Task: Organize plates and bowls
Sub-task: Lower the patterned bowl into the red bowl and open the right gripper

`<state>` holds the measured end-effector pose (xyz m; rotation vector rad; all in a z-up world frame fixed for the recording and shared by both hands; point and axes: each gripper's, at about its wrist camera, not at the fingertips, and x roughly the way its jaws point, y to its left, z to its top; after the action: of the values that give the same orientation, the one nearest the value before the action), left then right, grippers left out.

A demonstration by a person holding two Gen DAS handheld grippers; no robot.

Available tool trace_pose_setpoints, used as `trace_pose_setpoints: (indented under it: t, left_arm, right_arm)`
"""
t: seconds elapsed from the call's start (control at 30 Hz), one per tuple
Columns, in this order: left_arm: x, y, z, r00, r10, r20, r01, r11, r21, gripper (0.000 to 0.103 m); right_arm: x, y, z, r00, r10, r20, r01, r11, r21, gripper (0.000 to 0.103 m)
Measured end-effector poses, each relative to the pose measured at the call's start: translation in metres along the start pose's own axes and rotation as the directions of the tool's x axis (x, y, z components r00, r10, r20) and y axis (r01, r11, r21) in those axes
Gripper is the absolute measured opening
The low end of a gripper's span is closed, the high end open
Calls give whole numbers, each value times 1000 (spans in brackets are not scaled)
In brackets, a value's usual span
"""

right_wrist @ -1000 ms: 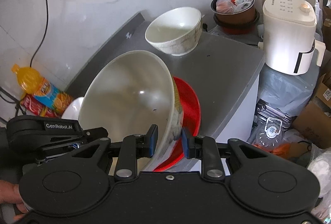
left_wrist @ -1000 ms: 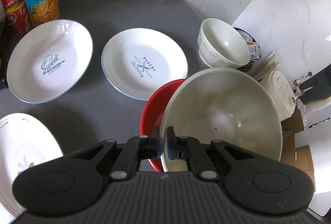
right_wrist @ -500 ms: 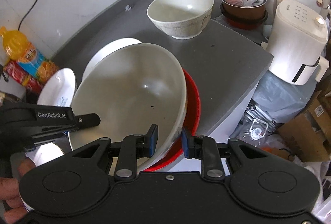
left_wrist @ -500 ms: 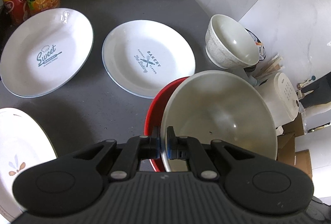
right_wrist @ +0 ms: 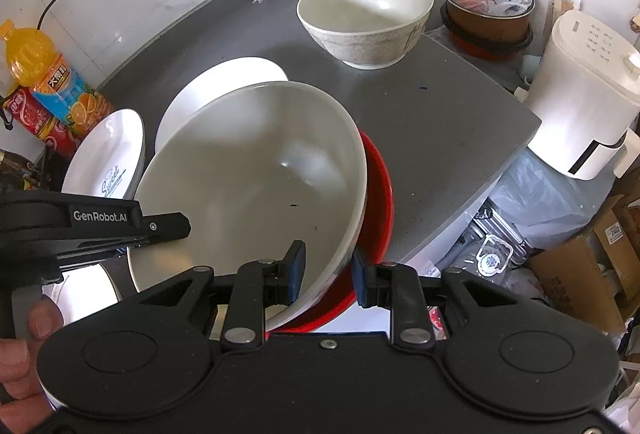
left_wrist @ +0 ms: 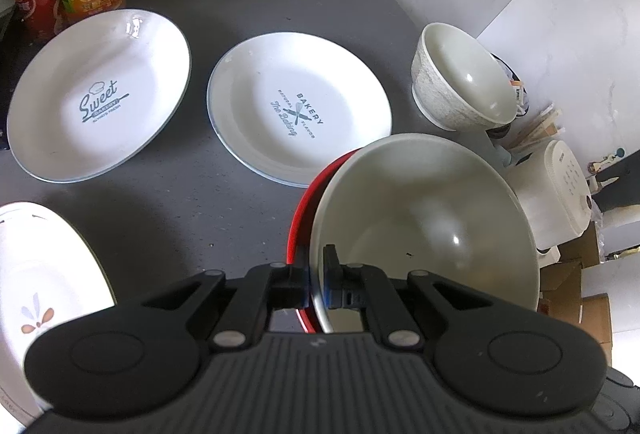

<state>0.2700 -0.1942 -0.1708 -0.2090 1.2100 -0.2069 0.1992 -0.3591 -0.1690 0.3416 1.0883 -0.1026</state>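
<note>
Since half a second ago the counter (left_wrist: 208,193) has dropped further below both cameras, so the big bowl (left_wrist: 424,226) looks lifted and levelling, ready to carry. It hangs over the red dish (right_wrist: 378,189) at the counter's 5 o'clock edge in the left view. The small bowl (left_wrist: 460,81), its likely stacking partner, waits at 2 o'clock, with two bakery plates (left_wrist: 296,105) at 11 and 12. The left gripper (left_wrist: 316,276) is clamped on the big bowl's rim. The right gripper (right_wrist: 328,268) straddles the opposite rim, its jaws visibly apart and not pinching
</note>
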Motion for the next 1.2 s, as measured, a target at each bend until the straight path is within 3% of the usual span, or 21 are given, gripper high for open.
trace_pose_setpoints:
  t: [0.33,0.47,0.67,1.2]
  left_arm:
    - [-4,-10,2,999,47,0,-47,999,-12,9]
    - [-10,-14,3,997,68,20,-68,998,-6,9]
    - [-20,-18,4,998,63,30,-63,998,8,11]
    - [-47,-36,14,990,87,111,-91,995,33,55]
  right_arm:
    - [1,-18,11,997,63,-52,-58,994,94,31]
    - [-8,-22,15,996,76,-39,-71,989,126,46]
    - [-21,-22,19,997,73,5,-73,993,95,50]
    - [-41,-65,28,989,111,92,-125,980,153,53]
